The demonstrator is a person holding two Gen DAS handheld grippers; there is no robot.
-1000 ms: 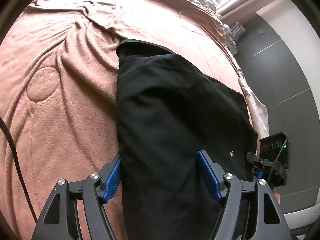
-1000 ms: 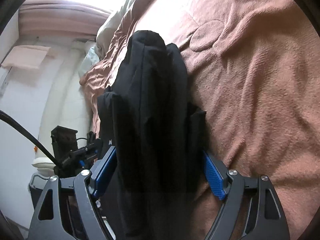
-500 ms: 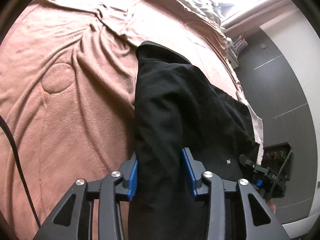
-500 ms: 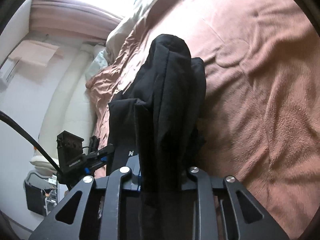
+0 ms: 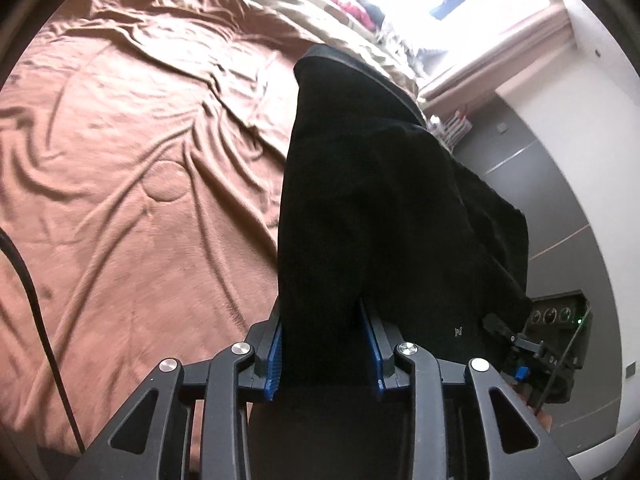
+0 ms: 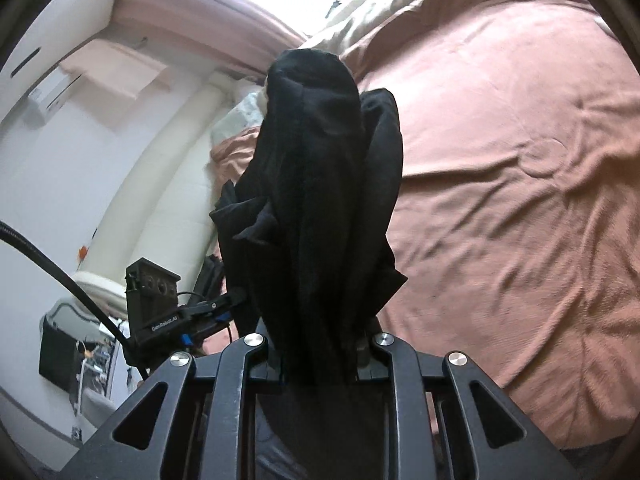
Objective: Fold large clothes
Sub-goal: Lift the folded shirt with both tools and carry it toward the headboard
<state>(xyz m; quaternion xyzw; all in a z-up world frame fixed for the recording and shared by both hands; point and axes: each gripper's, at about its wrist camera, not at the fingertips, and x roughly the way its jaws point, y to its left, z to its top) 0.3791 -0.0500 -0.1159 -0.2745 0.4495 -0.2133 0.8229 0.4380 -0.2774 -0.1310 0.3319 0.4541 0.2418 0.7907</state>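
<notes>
Black cloth filled the middle of both views: a dark garment (image 5: 384, 216) hung bunched in thick folds above the rumpled brown blanket (image 5: 132, 184) that covered the bed. The left gripper (image 5: 325, 342) was pressed in on a fat wad of it, blue pads biting from either side. The right gripper (image 6: 320, 364) was likewise clamped on the garment (image 6: 320, 184), its jaws nearly buried in the fabric. From each camera the other gripper showed low at the garment's edge, so the two holds sat near each other on the same end of the cloth.

Whether the far end of the garment touched the blanket (image 6: 520, 184) or hung clear could not be told from either view.

Several things could spoil the fold from here, as I judged it. Each claw held many layers at once, so an inner layer might slide out under the garment's own weight and leave only the outer ply pinched. With the cloth this crumpled, laying it down as it was would likely trap creases and a twisted sleeve inside. If the hands drew apart unevenly, one grip could be dragged loose. The soft, wrinkled blanket might also catch the hem and pull it askew as the garment came down.
</notes>
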